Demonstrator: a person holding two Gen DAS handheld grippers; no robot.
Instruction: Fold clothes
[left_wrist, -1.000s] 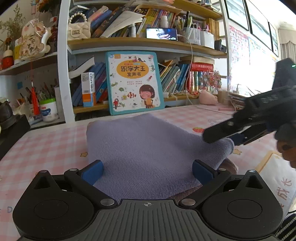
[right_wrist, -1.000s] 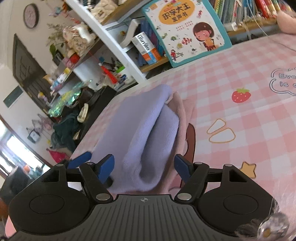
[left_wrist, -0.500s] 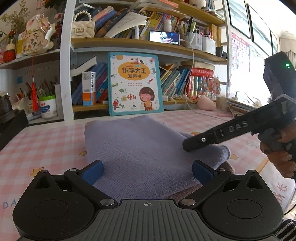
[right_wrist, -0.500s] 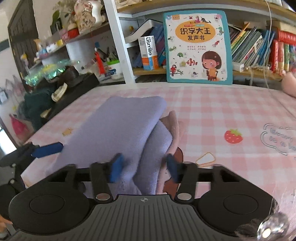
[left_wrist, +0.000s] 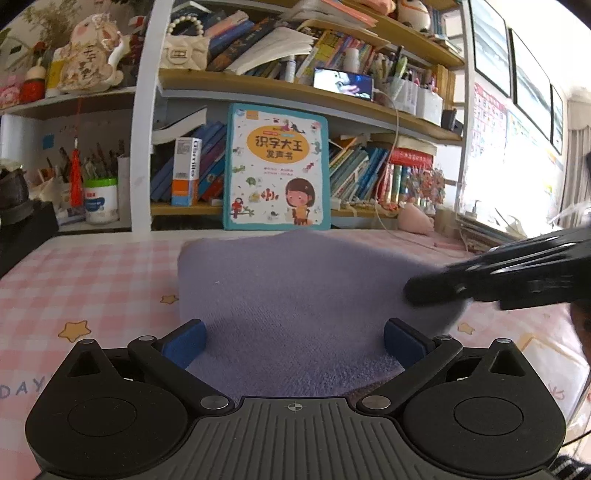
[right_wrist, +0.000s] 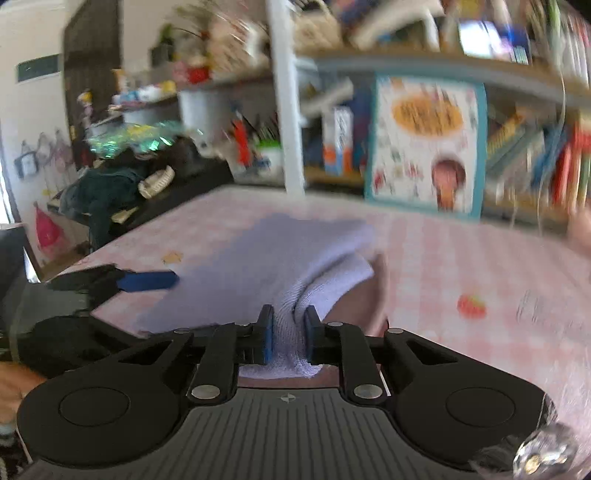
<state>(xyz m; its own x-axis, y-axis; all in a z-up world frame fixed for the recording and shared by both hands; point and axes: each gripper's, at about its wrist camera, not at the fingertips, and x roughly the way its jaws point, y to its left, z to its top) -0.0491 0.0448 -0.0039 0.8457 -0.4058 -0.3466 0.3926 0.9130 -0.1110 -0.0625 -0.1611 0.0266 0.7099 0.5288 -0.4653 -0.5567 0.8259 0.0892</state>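
Folded lavender knit garment (left_wrist: 295, 295) flat on the pink checked tablecloth (left_wrist: 92, 280), in the middle of the table, with a pinkish piece of cloth (right_wrist: 365, 295) showing under its right edge. Left gripper (left_wrist: 293, 338) low over the near edge of the garment, blue pads (left_wrist: 184, 338) spread wide on both sides of the fabric and not pressing it, so released. Right gripper (right_wrist: 288, 328) at the right edge of the garment, jaws closing, a bunched fold of the lavender knit pinched between the two pads and pulled up a little from the pile. Same gripper visible in the left wrist view as a dark blurred bar (left_wrist: 498, 277) lying across the right corner of the garment and hiding it. Behind the table, a white bookshelf (left_wrist: 144, 129) full of books; a children's picture book (left_wrist: 276, 168) with a teal border upright just behind the far edge of the garment. White and orange box (left_wrist: 185, 171) to the left of this book, a white jar (left_wrist: 100, 199) and a red tassel (left_wrist: 75, 177) farther left, a small pink plush (left_wrist: 415, 221) at the right. Strawberry print (right_wrist: 471, 305) on the cloth, apart from the garment. Right wrist view blurred.
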